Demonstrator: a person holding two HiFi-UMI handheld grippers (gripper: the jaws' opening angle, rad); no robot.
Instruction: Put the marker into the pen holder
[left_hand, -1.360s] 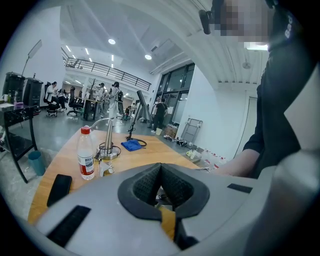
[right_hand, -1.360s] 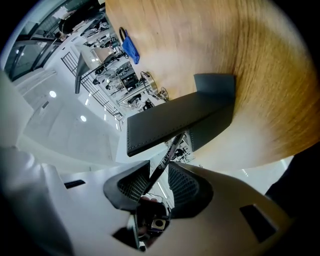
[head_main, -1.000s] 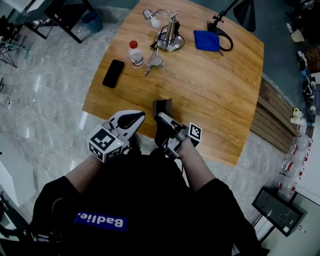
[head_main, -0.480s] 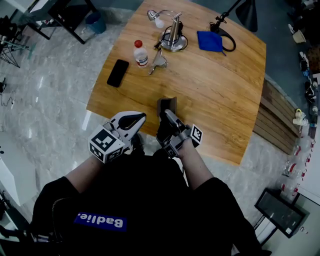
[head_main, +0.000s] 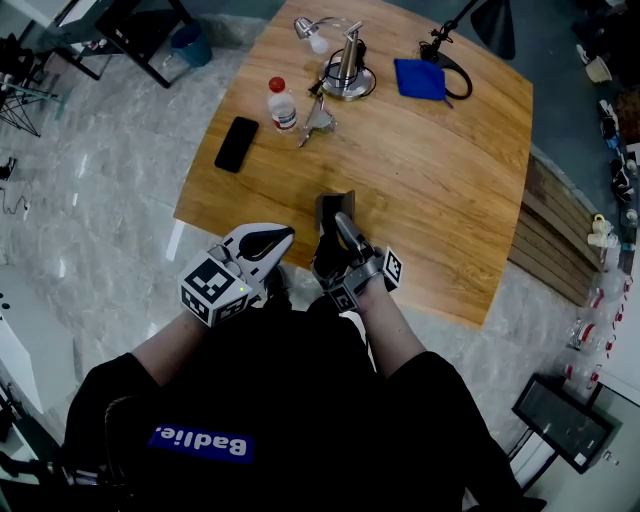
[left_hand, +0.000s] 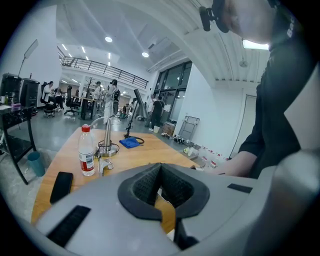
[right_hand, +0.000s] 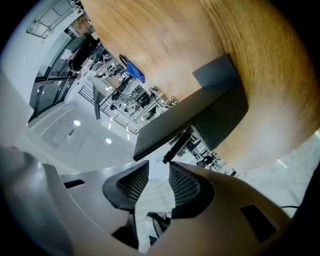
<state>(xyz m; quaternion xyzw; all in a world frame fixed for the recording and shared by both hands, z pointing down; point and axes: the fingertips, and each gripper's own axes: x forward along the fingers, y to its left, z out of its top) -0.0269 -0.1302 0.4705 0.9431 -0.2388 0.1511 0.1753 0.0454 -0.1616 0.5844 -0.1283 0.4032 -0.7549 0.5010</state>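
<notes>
The marker (right_hand: 178, 144) is standing in the pen holder (right_hand: 215, 112), its long axis following the holder's height and its end poking out toward the right gripper (right_hand: 159, 175). That gripper's empty jaws have just been opening. The left gripper (left_hand: 160, 175) is pressing its fingers together.

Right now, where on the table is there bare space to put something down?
The widest bare wood lies right of the pen holder, from the blue cloth down to the near edge of the table. A smaller patch lies between the phone and the pen holder. The far end is crowded: bottle, lamp, cloth.
</notes>
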